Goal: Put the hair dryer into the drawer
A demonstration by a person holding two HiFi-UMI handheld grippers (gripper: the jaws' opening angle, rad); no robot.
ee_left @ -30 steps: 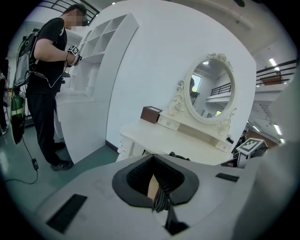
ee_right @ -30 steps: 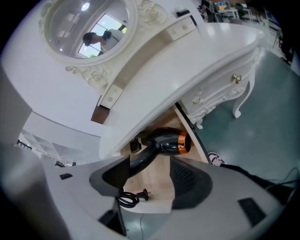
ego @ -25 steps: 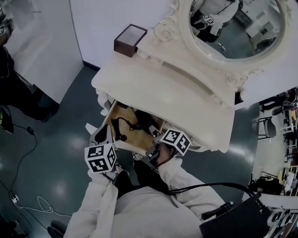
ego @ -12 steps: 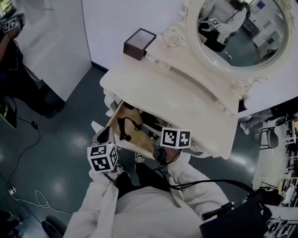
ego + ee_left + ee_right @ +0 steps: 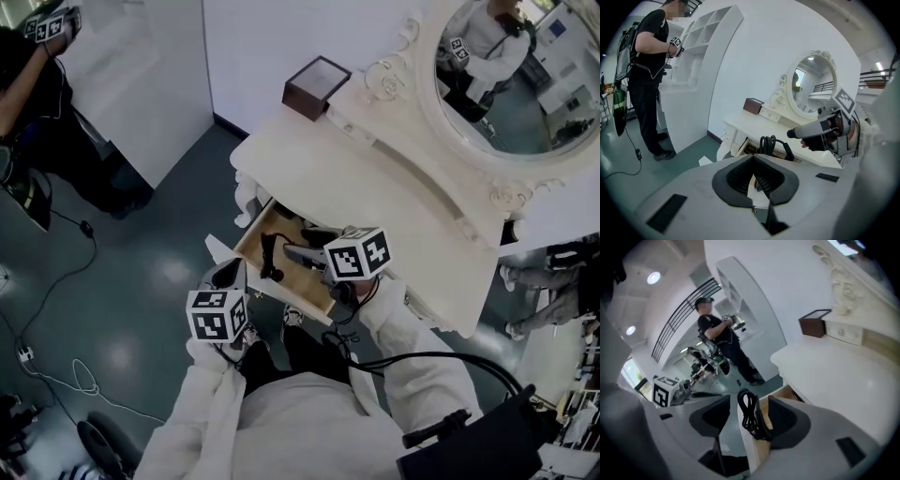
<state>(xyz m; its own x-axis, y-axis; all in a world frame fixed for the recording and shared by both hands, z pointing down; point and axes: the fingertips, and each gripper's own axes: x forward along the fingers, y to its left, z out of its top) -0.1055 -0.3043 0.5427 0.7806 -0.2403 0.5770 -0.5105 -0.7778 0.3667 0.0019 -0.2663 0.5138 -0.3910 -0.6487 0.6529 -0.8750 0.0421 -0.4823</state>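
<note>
The cream dressing table (image 5: 394, 187) has its wooden drawer (image 5: 251, 246) pulled open. A dark hair dryer (image 5: 314, 236) lies inside, partly hidden under my right gripper (image 5: 305, 255). Its black coiled cord (image 5: 272, 258) rests at the drawer's front and sticks up over the front panel (image 5: 740, 446). In the right gripper view the right gripper (image 5: 749, 416) is open, with the front panel and the cord (image 5: 751, 420) showing between its jaws. My left gripper (image 5: 228, 275) hangs just outside the drawer's left front corner. Its tips (image 5: 753, 157) meet and hold nothing.
A brown box (image 5: 316, 86) sits on the tabletop's far left corner and an oval mirror (image 5: 525, 75) stands behind it. A person in black (image 5: 37, 84) stands by a white shelf unit (image 5: 708, 56) to the left. Cables (image 5: 56, 375) lie on the floor.
My right gripper has moved from the drawer's front edge up over the drawer. The left gripper has stayed beside the drawer's corner. The head view has shifted.
</note>
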